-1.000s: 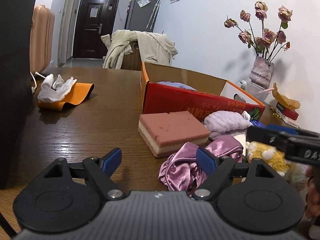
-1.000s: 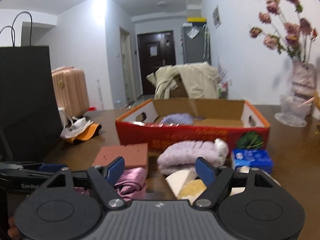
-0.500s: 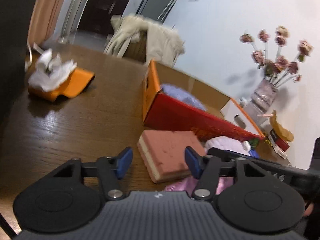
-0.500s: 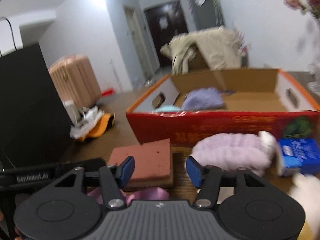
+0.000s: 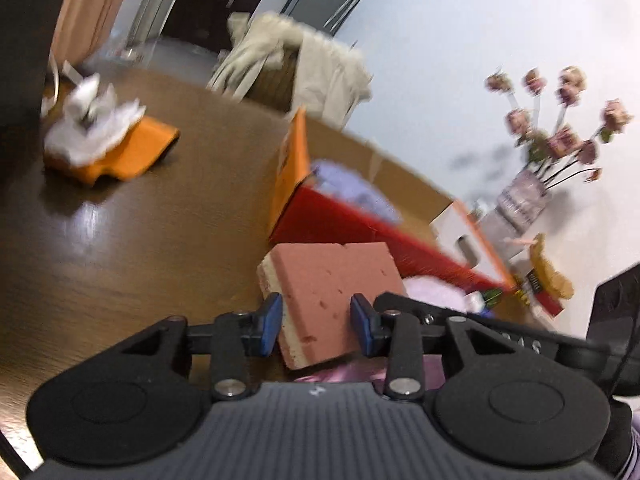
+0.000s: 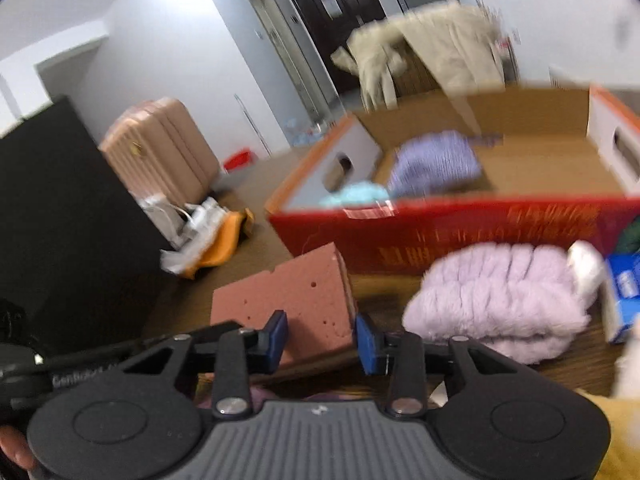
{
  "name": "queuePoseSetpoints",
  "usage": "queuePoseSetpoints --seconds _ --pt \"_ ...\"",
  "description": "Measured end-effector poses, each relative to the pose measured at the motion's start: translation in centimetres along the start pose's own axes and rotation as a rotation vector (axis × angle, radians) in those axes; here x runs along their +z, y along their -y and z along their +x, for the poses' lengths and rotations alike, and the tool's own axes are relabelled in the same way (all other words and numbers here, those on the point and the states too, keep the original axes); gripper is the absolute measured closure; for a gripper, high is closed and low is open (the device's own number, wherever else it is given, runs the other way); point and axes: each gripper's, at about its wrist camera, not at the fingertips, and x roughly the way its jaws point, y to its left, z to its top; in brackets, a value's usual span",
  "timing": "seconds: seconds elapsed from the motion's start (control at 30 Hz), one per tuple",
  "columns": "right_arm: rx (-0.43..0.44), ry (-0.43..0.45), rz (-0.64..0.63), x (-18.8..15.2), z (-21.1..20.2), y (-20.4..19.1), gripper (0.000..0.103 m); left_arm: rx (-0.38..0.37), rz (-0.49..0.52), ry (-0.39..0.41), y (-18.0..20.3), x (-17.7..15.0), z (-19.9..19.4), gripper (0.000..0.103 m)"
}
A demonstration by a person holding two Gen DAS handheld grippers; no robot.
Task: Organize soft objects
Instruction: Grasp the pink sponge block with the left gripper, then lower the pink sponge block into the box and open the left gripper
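Note:
A pink sponge block [image 5: 332, 280] lies on the brown table in front of the red cardboard box [image 5: 360, 228]. My left gripper [image 5: 316, 326] is open, with its blue pads on either side of the sponge's near corner. My right gripper [image 6: 322, 340] is open just above the sponge [image 6: 288, 300]. A fluffy lilac item [image 6: 500, 304] lies right of the sponge. The box [image 6: 480, 224] holds a purple knit item [image 6: 436, 164] and a teal one [image 6: 356, 194]. A shiny pink satin cloth [image 5: 340, 376] peeks out under my left gripper.
A white cloth on an orange pad [image 5: 104, 140] lies at the table's far left. A vase of dried roses [image 5: 532, 188] stands behind the box. A black bag [image 6: 60, 216] and pink suitcase [image 6: 160, 152] are left. A blue packet [image 6: 624, 292] lies right.
Both grippers have narrowed their jaws, moved forward and tilted over the pink sponge. The satin cloth and yellow plush have slipped below the views.

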Motion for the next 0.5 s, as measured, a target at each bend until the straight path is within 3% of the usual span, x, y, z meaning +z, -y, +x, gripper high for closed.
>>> queuePoseSetpoints --seconds 0.27,0.5 --pt "0.0 0.209 -0.052 1.4 -9.0 -1.3 0.072 -0.094 0.113 0.111 6.0 2.6 -3.7 0.066" --pt "-0.021 0.269 -0.062 7.6 -10.2 2.2 0.073 -0.179 0.148 0.13 10.1 9.2 0.7 0.066"
